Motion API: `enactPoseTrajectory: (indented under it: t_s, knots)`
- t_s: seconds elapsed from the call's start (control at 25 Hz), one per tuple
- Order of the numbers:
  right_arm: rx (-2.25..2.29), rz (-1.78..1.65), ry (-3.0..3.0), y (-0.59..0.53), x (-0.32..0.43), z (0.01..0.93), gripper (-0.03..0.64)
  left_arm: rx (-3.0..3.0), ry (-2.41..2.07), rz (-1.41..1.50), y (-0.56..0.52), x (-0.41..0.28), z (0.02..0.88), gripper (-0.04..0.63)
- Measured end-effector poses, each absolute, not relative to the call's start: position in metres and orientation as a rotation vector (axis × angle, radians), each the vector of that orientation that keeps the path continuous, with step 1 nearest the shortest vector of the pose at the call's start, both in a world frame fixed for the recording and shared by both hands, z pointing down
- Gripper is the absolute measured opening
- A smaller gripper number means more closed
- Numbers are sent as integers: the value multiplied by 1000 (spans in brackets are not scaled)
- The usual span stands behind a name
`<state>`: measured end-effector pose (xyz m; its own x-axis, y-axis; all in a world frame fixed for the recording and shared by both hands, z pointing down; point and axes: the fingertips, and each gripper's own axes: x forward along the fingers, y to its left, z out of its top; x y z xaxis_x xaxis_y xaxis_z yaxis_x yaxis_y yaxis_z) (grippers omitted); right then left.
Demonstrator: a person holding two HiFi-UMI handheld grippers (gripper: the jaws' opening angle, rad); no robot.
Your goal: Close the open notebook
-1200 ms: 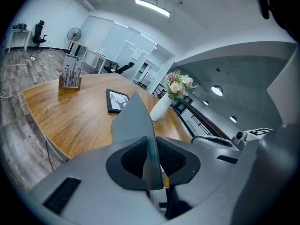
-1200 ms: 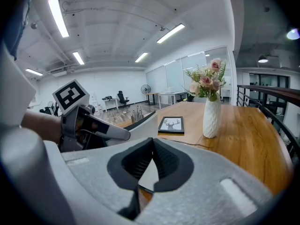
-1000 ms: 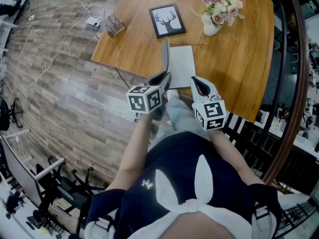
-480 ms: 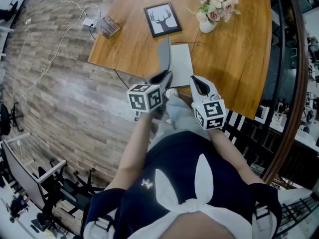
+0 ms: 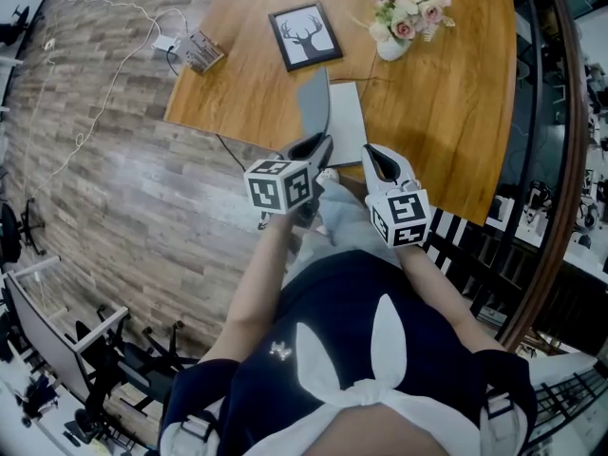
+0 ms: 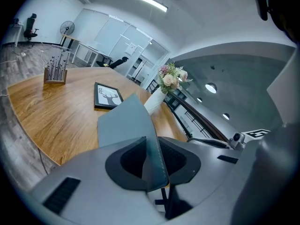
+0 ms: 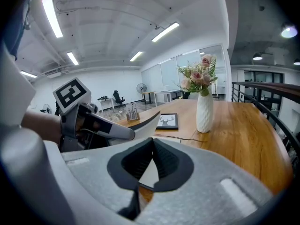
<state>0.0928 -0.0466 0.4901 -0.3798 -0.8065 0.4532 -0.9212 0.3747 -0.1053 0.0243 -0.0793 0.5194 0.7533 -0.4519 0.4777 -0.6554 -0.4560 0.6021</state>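
Observation:
The notebook lies near the front edge of the wooden table (image 5: pixel 446 122). Its white page (image 5: pixel 349 126) is flat, and its grey cover (image 5: pixel 314 103) stands lifted on the left side. My left gripper (image 5: pixel 313 146) is shut on the cover's near edge. In the left gripper view the cover (image 6: pixel 129 121) runs up from between the pads of that gripper (image 6: pixel 151 149). My right gripper (image 5: pixel 378 160) hovers at the notebook's near right corner, shut and holding nothing. Its tips meet in the right gripper view (image 7: pixel 151 144), where the raised cover (image 7: pixel 146 121) shows at left.
Beyond the notebook lie a framed deer picture (image 5: pixel 304 36) and a white vase of flowers (image 5: pixel 399 27). A thin cable (image 5: pixel 380 79) runs past the notebook's far edge. A small holder of sticks (image 5: pixel 201 50) sits at the table's left corner. A railing (image 5: pixel 560 160) borders the right.
The grey cover has tilted up a little further and shows broader in the head view. Both grippers have hardly moved.

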Motion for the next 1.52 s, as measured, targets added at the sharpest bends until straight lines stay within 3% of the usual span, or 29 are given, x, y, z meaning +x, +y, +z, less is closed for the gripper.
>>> enactPoseTrajectory:
  t_s: [1.52]
  knots:
    - [1575,545,-2249,-54,122,501,-2,2128,-722,393,-84,71,542,87]
